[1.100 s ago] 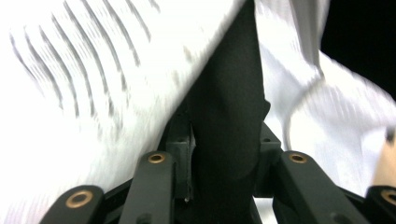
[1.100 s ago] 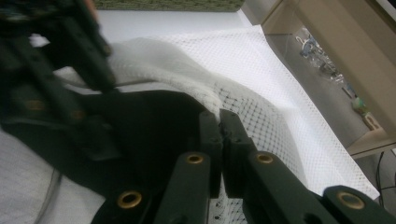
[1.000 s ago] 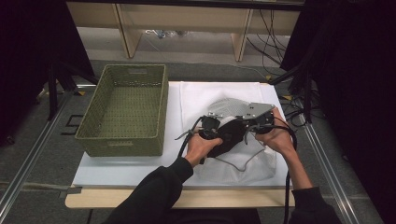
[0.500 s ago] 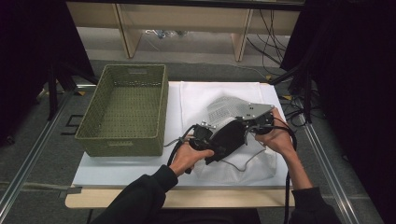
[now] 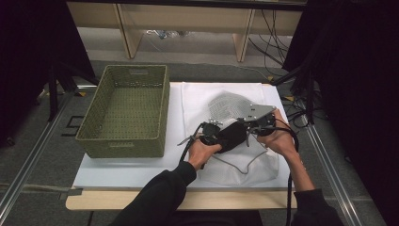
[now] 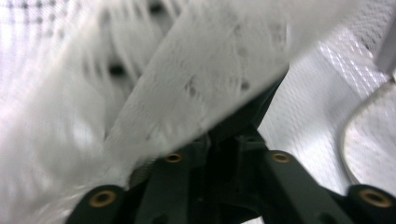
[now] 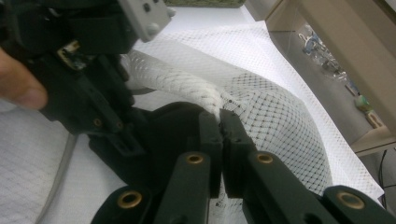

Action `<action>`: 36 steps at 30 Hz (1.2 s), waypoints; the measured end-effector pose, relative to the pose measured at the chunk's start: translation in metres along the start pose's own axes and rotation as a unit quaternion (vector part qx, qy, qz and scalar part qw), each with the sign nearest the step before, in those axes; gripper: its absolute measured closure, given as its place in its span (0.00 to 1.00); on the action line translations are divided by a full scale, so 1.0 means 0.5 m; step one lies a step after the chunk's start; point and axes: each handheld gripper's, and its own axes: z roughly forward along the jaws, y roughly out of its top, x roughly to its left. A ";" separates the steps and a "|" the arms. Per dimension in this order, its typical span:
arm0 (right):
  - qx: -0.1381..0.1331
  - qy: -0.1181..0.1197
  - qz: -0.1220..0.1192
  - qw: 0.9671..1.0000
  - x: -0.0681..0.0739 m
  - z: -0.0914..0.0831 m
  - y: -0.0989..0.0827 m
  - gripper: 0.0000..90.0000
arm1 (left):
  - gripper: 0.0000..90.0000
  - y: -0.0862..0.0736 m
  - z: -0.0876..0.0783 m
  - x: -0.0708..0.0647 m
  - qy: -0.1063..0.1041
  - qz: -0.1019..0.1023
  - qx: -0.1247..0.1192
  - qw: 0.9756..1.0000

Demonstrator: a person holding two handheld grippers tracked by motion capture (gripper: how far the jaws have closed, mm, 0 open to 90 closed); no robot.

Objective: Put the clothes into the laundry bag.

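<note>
White board point(image 5: 122, 172) covered the table, with a green basket point(image 5: 123, 110) at its left. Right of that, the left gripper point(image 5: 214, 136) had just been closing its jaws, blurred mesh bag point(image 6: 205, 88) between them, grip unclear. Farther right, the right gripper point(image 7: 219, 122) stayed clenched on the bag's edge above the cloth point(image 5: 244, 169).
</note>
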 end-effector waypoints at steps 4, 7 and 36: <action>-0.002 0.006 0.000 1.000 0.000 0.002 -0.002 1.00 | 0.53 -0.012 -0.032 -0.018 -0.012 0.012 0.010 1.000; 0.003 0.003 0.009 1.000 0.003 0.001 -0.004 1.00 | 0.44 -0.028 -0.085 -0.026 -0.018 0.047 0.011 0.999; 0.015 0.015 0.000 1.000 0.026 0.001 -0.003 1.00 | 0.96 -0.151 -0.234 0.040 0.015 0.138 0.081 0.987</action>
